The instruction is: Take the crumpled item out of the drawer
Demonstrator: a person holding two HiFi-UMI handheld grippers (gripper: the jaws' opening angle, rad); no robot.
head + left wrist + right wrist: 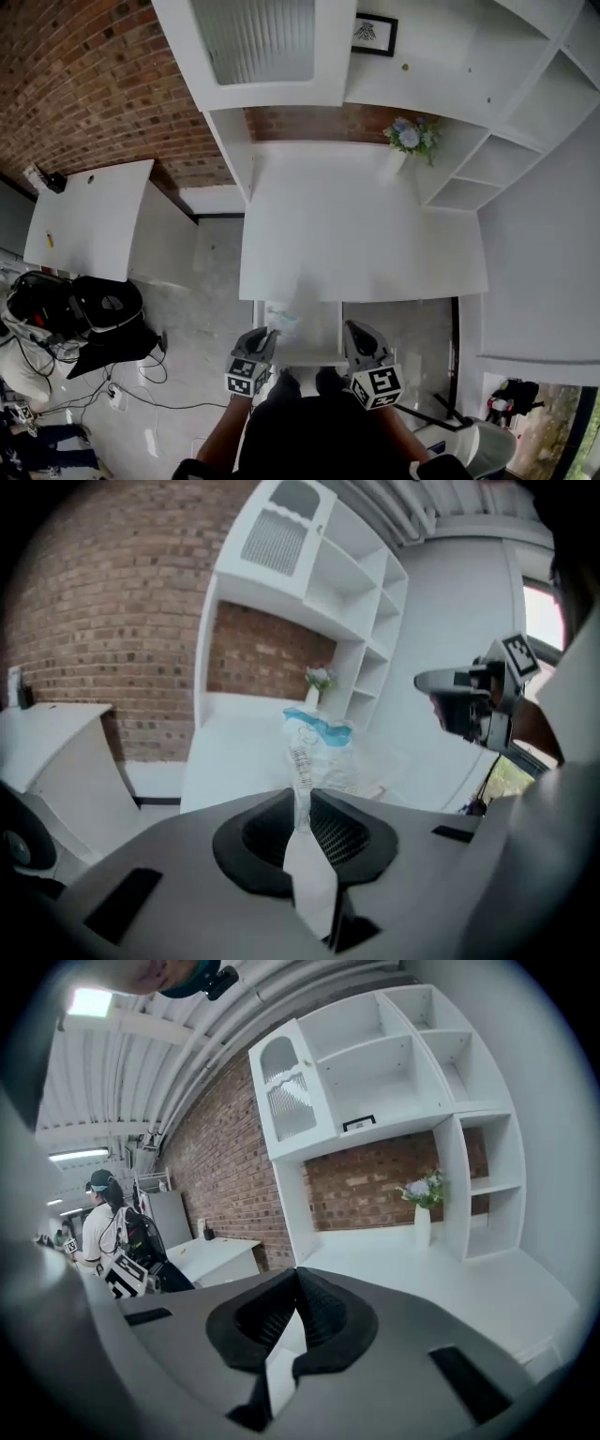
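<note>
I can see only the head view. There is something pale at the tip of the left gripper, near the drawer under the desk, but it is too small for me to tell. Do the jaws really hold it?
Observer: Yes. The left gripper view shows the left gripper with its jaws closed on the flattened end of a crumpled plastic bottle.
Operator: Is the bottle plain?
Observer: No. It is clear, with a blue label around its far end.
Operator: And does the right gripper hold anything?
Observer: No. In its own view the right gripper has its jaws together with nothing between them.
</note>
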